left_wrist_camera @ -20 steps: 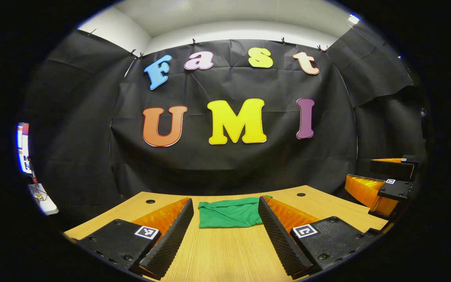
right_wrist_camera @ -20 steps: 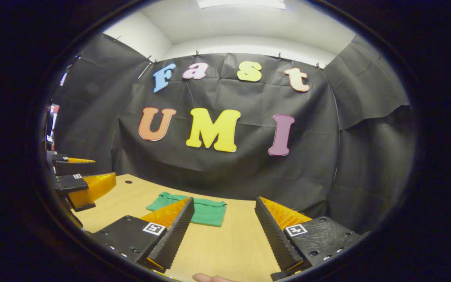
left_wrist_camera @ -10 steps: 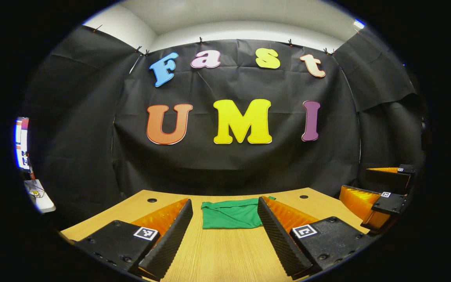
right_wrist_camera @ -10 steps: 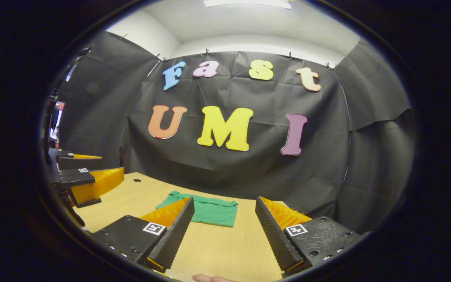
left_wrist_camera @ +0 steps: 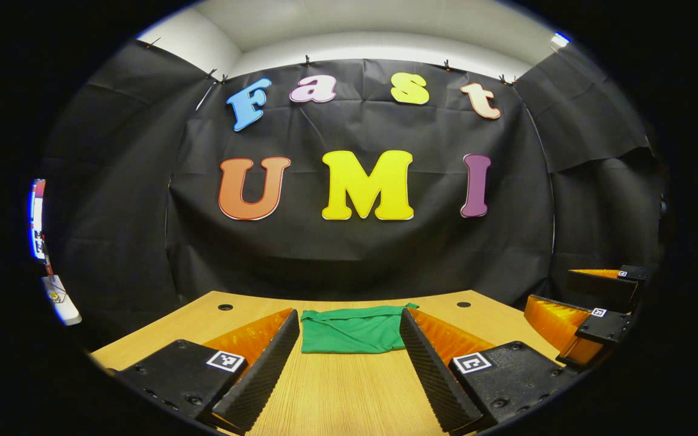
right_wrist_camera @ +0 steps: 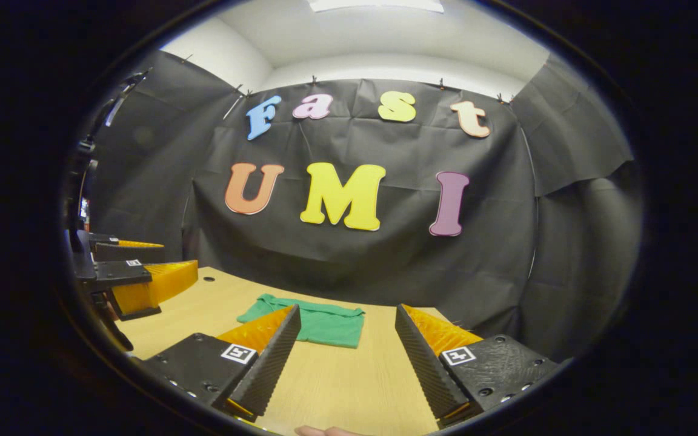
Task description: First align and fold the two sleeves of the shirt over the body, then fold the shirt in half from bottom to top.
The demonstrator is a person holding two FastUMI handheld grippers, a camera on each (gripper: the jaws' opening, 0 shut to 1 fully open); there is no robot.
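A green shirt (left_wrist_camera: 350, 330) lies folded into a compact rectangle at the far side of the wooden table (left_wrist_camera: 349, 393). My left gripper (left_wrist_camera: 349, 318) is open over the table, well short of the shirt, which shows between its fingers. In the right gripper view the shirt (right_wrist_camera: 325, 324) lies ahead and slightly left, partly behind one finger. My right gripper (right_wrist_camera: 347, 315) is open too, with nothing between its fingers. The right gripper (left_wrist_camera: 588, 303) also appears at the right edge of the left gripper view, and the left gripper (right_wrist_camera: 137, 275) at the left edge of the right gripper view.
The table has small round holes (left_wrist_camera: 225, 307) near its far corners. Black cloth walls close the booth behind and on both sides. A fingertip (right_wrist_camera: 325, 431) shows at the bottom edge of the right gripper view.
Both grippers have drifted only slightly, and the views have shifted a little. The shirt has stayed in place, and both grippers have stayed open.
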